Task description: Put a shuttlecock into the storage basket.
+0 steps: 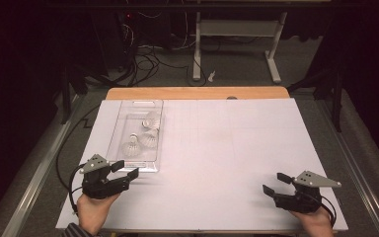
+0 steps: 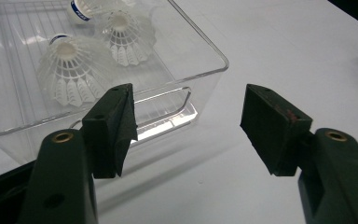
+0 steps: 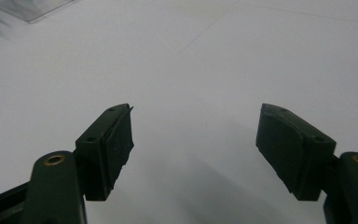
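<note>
Holding my left gripper (image 1: 127,169) low over the white table (image 1: 217,148), I have it aimed at the near end of the clear plastic tray (image 1: 121,118), its jaws spread wide with nothing between them. In the left gripper view the tray's (image 2: 200,51) near wall and its moulded handle (image 2: 168,109) sit just past the tip of the jaw on that picture's left side, close to it but, as far as I can judge through the glare on the plastic, not touching. Three white shuttlecocks lie inside the tray. The nearest shuttlecock (image 1: 131,146) rests on its side close to the near wall, its skirt (image 2: 70,74) fanned toward my gripper. A second shuttlecock (image 1: 147,139) lies just beyond it, and a third shuttlecock (image 1: 151,120) sits further up, around the middle of the tray. The tray itself stands on the left part of the table, its long side running away from me.

My right gripper (image 1: 276,183) hovers near the front right of the table, well apart from the tray, pointing across toward the left. Its jaws are released too, parted wide over bare white surface (image 3: 191,70), gripping nothing.
</note>
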{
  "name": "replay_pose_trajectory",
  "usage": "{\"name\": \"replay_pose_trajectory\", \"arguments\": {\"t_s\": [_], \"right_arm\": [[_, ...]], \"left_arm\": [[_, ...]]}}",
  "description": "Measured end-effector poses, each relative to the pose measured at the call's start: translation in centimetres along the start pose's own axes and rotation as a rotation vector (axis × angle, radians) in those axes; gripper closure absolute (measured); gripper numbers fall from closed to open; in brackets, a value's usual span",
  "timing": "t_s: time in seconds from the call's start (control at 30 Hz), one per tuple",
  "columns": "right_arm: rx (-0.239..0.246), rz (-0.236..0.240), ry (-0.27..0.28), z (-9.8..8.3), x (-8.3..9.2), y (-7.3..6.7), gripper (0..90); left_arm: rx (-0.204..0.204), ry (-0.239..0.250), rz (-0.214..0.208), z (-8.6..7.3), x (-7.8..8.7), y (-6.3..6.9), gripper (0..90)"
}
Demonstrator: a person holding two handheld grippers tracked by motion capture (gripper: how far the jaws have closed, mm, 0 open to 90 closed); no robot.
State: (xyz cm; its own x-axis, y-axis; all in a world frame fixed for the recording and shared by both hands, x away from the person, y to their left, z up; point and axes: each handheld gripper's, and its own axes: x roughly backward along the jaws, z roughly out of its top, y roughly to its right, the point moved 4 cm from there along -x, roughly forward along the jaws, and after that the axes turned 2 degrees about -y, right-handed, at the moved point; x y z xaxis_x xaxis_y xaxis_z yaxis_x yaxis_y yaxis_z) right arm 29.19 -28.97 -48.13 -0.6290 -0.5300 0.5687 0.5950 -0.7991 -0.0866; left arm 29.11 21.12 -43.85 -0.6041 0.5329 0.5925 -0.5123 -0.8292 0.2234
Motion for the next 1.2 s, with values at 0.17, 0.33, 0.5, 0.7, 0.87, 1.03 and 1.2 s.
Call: {"name": "replay_pose_trajectory", "arguments": {"t_s": [0.17, 0.33, 0.5, 0.7, 0.87, 1.03, 1.2], "right_arm": [[-0.001, 0.0, -0.001, 0.0, 0.0, 0.0, 27.7], [-0.001, 0.0, 0.0, 0.0, 0.0, 0.0, 27.7], [0.0, 0.0, 0.0, 0.0, 0.0, 0.0, 27.7], [0.0, 0.0, 0.0, 0.0, 0.0, 0.0, 27.7], [0.001, -0.001, 0.0, 0.0, 0.0, 0.0, 27.7], [0.0, -0.001, 0.001, 0.0, 0.0, 0.0, 27.7], [0.001, -0.001, 0.0, 0.0, 0.0, 0.0, 27.7]], "left_arm": [[-0.001, 0.0, -0.003, -0.2, -0.2, 0.0, 35.8], [0.008, 0.015, -0.01, -0.4, -0.2, 0.1, 35.7], [0.016, 0.02, -0.015, -0.6, -0.3, 0.0, 35.5], [0.016, 0.023, -0.012, -0.8, -0.5, -0.1, 35.3], [0.017, 0.028, -0.009, -1.0, -0.5, -0.2, 34.9], [0.016, 0.029, -0.008, -1.1, -0.7, -0.2, 34.7], [0.011, 0.026, -0.011, -1.3, -0.9, -0.2, 34.6]]}}
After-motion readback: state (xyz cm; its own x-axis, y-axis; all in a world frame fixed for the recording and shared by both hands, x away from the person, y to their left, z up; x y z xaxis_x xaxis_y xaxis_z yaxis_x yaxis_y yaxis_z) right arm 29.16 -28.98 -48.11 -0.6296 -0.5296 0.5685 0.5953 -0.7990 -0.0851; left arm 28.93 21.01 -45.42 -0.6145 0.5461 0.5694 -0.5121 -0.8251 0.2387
